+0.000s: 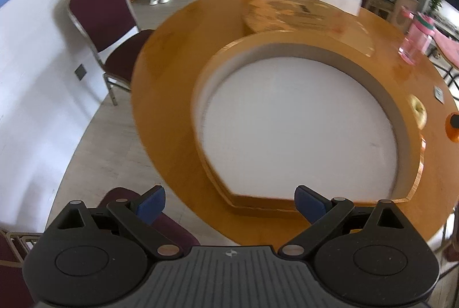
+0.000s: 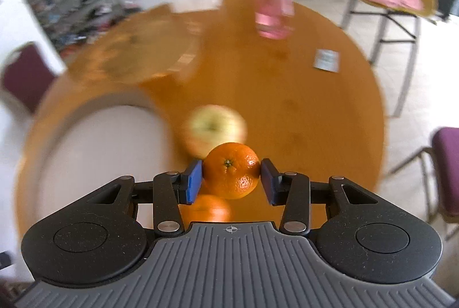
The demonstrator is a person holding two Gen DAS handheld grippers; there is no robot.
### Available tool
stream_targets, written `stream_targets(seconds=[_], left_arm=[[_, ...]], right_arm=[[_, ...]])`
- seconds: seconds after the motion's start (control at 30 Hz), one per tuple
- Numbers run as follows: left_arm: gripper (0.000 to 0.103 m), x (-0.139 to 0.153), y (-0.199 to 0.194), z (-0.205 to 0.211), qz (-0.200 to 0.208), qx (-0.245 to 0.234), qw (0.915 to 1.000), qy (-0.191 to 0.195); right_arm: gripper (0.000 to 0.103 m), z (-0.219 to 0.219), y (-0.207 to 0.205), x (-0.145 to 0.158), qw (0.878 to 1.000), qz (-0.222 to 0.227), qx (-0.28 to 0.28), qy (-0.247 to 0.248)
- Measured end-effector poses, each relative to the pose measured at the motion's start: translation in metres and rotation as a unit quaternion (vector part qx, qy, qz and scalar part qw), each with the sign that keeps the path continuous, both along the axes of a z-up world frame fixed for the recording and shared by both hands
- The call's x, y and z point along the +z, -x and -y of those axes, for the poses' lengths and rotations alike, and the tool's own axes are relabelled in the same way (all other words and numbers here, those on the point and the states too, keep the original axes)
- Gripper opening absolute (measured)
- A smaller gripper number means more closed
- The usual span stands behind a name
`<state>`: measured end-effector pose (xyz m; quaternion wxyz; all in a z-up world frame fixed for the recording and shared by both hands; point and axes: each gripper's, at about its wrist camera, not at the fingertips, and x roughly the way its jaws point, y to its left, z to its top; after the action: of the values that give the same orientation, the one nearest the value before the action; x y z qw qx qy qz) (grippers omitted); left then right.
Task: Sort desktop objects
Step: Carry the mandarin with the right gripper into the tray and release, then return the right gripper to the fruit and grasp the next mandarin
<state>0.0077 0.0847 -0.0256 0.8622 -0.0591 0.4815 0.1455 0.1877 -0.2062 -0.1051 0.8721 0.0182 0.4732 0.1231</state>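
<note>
Orange mandarin [image 2: 231, 170] clamped in level right tongs [image 2: 231, 185].

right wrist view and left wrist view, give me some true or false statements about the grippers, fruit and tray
1. The right gripper grips an orange. True.
2. The left gripper holds an apple. False: it is open and empty.
3. The tray already contains fruit. False: its white inside shows nothing.
4. A yellow-green apple lies beyond the orange, beside the tray. True.
5. The pink bottle lies on its side. False: it stands upright on the table.
</note>
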Motion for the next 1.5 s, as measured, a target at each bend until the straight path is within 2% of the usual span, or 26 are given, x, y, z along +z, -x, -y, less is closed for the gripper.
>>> stream_targets(seconds=[0.3, 0.5, 0.73, 0.97, 1.13, 1.23, 1.37, 1.5], left_arm=[[0.097, -0.002, 0.004, -0.058, -0.003, 0.014, 0.9999, -0.006], [0.097, -0.012, 0.002, -0.084, -0.016, 0.023, 0.9996, -0.002], [0.097, -0.016, 0.001, -0.096, -0.022, 0.015, 0.9996, 0.002], [0.097, -0.018, -0.001, -0.094, -0.024, -0.002, 0.9997, 0.001], [0.097, -0.015, -0.006, -0.088, -0.019, -0.022, 0.9996, -0.001], [0.097, -0.015, -0.011, -0.084, -0.015, -0.040, 0.9991, 0.000], [0.097, -0.015, -0.020, -0.069, -0.011, -0.079, 0.9968, 0.007], [0.097, -0.016, -0.031, -0.047, -0.012, -0.129, 0.9914, 0.013]], right_arm=[[0.045, -0.104, 0.011, 0.023, 0.996, 0.010, 0.089, -0.029], [0.045, -0.191, 0.001, -0.009, 0.989, -0.002, 0.146, -0.002], [0.045, -0.235, -0.002, -0.029, 0.985, 0.002, 0.172, 0.013], [0.046, -0.246, -0.004, -0.039, 0.984, 0.003, 0.177, 0.015], [0.059, -0.239, -0.004, -0.032, 0.984, -0.014, 0.177, 0.016], [0.065, -0.222, 0.007, -0.016, 0.986, -0.019, 0.167, 0.011], [0.065, -0.184, 0.035, 0.006, 0.991, -0.037, 0.131, 0.005], [0.065, -0.136, 0.069, 0.026, 0.996, -0.027, 0.080, -0.007]])
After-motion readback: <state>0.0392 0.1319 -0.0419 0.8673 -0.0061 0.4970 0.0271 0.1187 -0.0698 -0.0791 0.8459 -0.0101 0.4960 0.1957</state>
